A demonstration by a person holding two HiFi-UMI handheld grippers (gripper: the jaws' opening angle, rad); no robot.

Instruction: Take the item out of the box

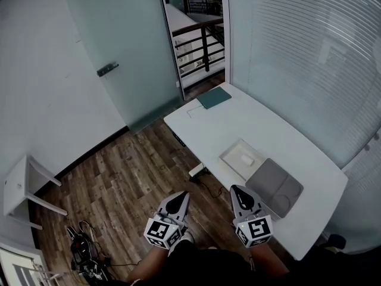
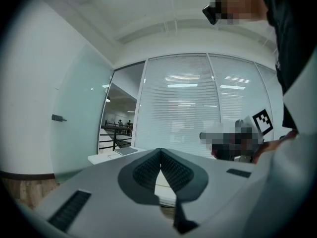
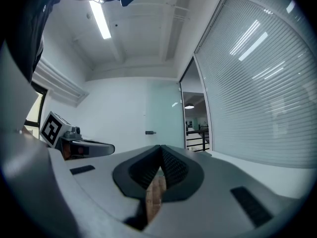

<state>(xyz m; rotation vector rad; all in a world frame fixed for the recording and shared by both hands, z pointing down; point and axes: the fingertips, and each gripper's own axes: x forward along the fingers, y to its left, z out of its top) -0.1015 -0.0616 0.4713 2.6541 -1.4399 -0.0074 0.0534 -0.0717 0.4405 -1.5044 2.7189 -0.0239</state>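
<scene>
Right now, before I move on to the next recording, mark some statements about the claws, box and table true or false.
1. The left claw and the right claw are both shut and empty. True.
2. The white item lies in the box. True.
3. The right claw grips the box. False: it holds nothing and is short of the box.
4. The teal folder lies beside the box. False: it lies at the far end of the table.
5. A grey pad lies beside the box. True.
</scene>
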